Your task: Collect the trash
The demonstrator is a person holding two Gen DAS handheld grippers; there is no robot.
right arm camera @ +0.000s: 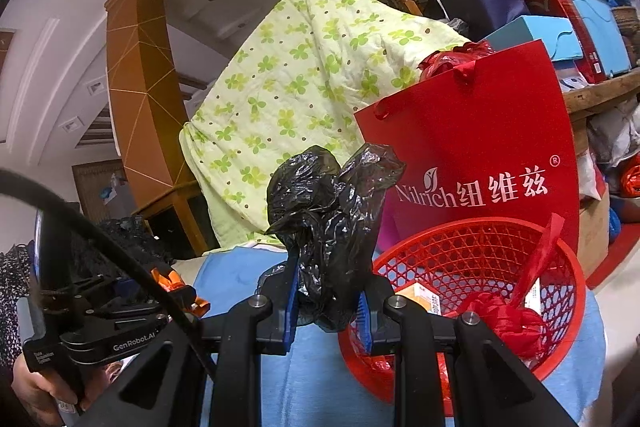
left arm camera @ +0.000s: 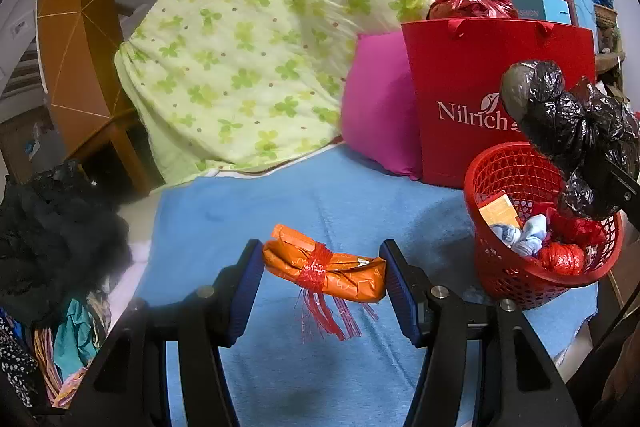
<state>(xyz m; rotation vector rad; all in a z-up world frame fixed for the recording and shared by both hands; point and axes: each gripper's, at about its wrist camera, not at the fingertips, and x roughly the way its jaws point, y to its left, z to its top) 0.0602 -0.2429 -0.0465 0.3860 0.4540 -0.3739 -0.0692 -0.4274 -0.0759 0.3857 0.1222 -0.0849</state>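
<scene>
L wrist view only: orange packet [left arm camera: 325,269] tied w/ red tassel band, clamped between the pads of the left gripper [left arm camera: 322,281], held above the blue towel [left arm camera: 280,195]. Packet long axis runs across the jaws, pad to pad, slightly tilted down to the right; tassel hangs down. R wrist view shows only orange ends of it at the left gripper [right arm camera: 182,291].

R wrist view: right gripper [right arm camera: 329,301] closed on a crumpled black plastic bag [right arm camera: 326,211]; bag stands up out of the jaws, beside the red mesh basket [right arm camera: 460,247]. L view shows the bag [left arm camera: 568,123] over the basket rim [left arm camera: 520,151].

Count: 1 packet, 1 black bag, 1 basket w/ trash inside, 1 red paper bag [left arm camera: 480,83] behind it.
</scene>
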